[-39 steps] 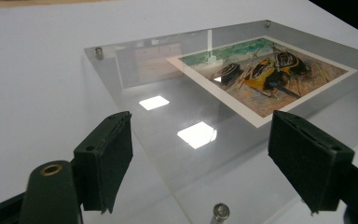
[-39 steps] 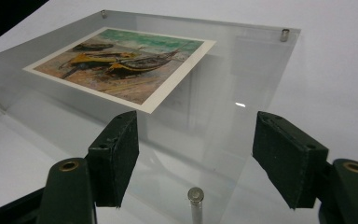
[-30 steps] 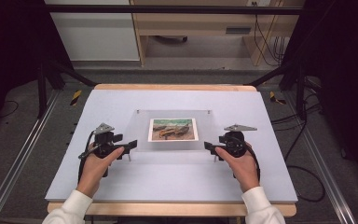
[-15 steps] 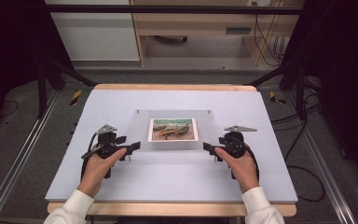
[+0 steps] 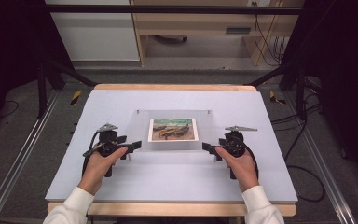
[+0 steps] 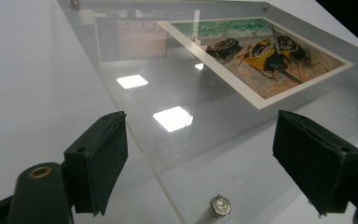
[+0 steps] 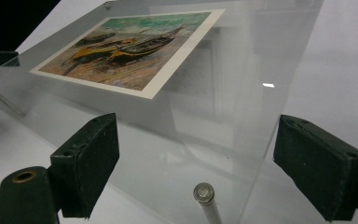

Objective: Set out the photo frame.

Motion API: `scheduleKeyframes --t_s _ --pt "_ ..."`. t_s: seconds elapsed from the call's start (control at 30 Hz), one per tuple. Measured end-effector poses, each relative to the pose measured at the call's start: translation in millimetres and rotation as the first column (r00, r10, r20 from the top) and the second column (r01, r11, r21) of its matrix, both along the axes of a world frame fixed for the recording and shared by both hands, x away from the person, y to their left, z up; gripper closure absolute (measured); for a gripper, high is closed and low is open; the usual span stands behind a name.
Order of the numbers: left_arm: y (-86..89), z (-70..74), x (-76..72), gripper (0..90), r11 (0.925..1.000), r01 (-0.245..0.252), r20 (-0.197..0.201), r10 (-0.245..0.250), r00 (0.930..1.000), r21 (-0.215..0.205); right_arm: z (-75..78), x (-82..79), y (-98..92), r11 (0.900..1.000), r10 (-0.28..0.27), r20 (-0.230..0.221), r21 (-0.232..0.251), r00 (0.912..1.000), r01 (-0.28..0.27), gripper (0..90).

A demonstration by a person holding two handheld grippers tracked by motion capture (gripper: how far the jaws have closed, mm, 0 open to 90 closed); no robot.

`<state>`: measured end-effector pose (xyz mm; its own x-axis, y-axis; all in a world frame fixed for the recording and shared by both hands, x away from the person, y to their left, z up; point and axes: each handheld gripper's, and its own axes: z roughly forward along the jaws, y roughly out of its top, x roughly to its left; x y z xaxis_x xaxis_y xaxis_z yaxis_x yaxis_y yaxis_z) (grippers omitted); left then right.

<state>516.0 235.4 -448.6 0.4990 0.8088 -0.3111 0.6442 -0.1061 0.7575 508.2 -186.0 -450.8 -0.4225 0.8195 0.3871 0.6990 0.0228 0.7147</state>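
Between each spread tool's jaws, left tool (image 5: 133, 146) and right tool (image 5: 207, 148), lies a near corner of the clear frame (image 5: 140, 128), unpinched.

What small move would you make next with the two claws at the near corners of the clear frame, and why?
Probably back both away level. The left claw and right claw have just been opening; each straddles a near corner of the clear frame without pressing, and it rests on the table.
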Motion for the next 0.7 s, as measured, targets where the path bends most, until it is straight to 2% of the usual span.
scheduleKeyframes --t_s 0.07,0.2,0.3,0.47,0.7 --pt "-0.6 -0.3 0.2 17.3 1.0000 -0.003 0.000 0.003 1.0000 0.000 -0.5 0.5 -0.5 1.000 -0.002 -0.011 0.011 0.9999 0.002 14.4" --pt "-1.0 -1.2 1.8 17.7 0.9994 -0.029 -0.030 0.029 0.9992 -0.018 -2.2 1.6 -1.9 1.000 0.002 -0.015 0.025 0.9999 -0.002 14.4" --pt "-1.5 -1.0 2.3 17.7 0.9992 -0.035 -0.038 0.034 0.9987 -0.018 -3.7 2.1 -1.0 0.999 0.015 -0.038 0.052 0.9992 -0.013 14.4" --pt "0.1 -0.9 2.4 17.5 0.9991 -0.028 -0.060 0.026 0.9979 -0.031 -4.0 2.9 -0.1 0.998 0.001 -0.040 0.057 0.9992 0.001 15.2" --pt "1.4 -1.2 2.9 17.6 0.9990 -0.022 -0.067 0.020 0.9975 -0.039 -4.6 2.8 0.2 0.998 0.001 -0.052 0.068 0.9987 0.002 15.8"
